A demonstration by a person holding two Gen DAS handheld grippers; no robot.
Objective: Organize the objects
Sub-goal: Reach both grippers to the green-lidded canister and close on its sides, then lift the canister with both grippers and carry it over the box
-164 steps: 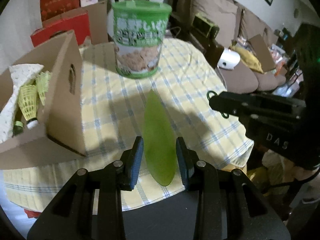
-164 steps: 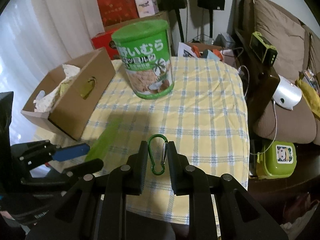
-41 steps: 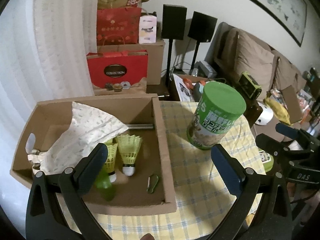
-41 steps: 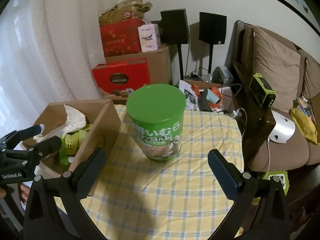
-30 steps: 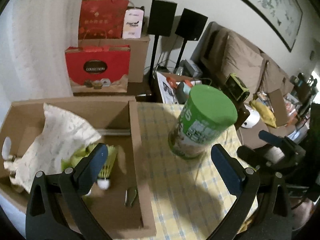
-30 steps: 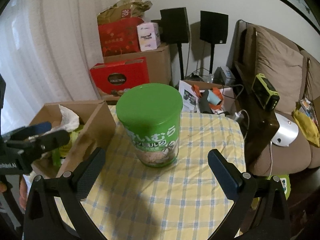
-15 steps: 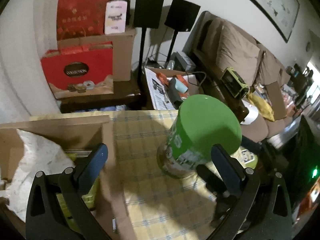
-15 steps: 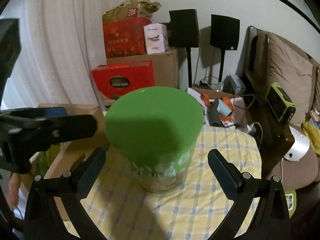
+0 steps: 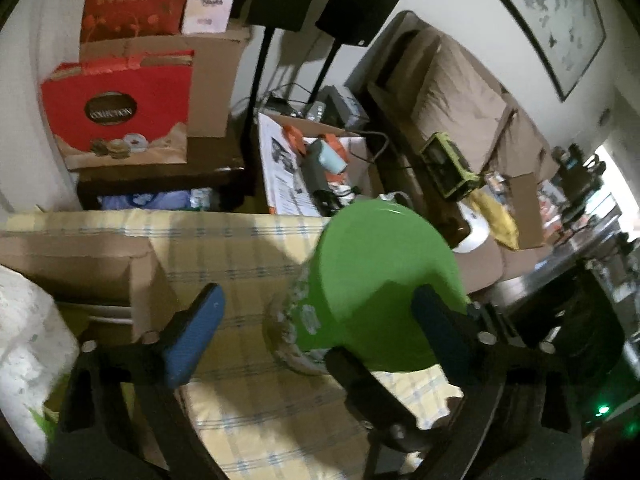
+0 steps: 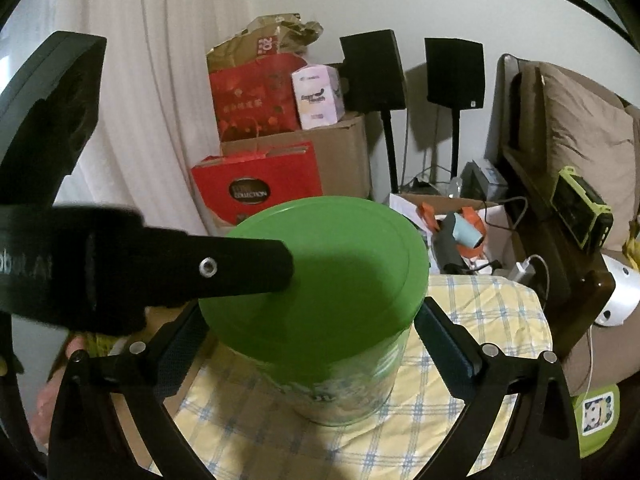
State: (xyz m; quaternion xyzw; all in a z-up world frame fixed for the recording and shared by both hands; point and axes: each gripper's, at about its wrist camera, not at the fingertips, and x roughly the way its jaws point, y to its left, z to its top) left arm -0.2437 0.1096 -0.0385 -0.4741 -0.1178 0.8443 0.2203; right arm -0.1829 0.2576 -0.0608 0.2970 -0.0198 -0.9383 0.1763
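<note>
The green-lidded canister (image 10: 320,304) is standing upright on the checked desk (image 10: 480,320), sitting between the wide-spread right fingers (image 10: 316,344); the left fingers (image 9: 320,328), parted and just closing inward, are flanking its lid without visibly gripping; the cardboard box (image 9: 80,264) is lying outside the left fingers.
</note>
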